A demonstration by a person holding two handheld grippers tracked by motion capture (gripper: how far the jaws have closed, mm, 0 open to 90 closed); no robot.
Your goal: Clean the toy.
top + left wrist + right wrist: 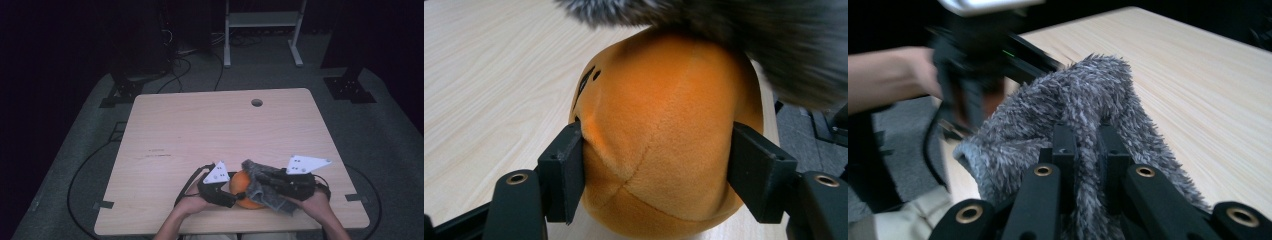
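**Orange plush clamped, grey cloth draped over it**

At the near table (165,130) edge, the left gripper (231,196) has its jaws pressed into both sides of a round orange plush toy (664,135). To its right, the right gripper (1088,145) pinches a fuzzy grey cloth (1073,105) tight between nearly closed jaws; the cloth lies over the toy's top.

A lab or recording room, dimly lit: a plain wooden tabletop (200,135) with a cable hole (257,102) stands on grey carpet (390,135). Black cables (180,65) trail over the floor at upper centre, a white metal frame (262,30) stands at the top, and black stand bases (348,87) sit at upper right.
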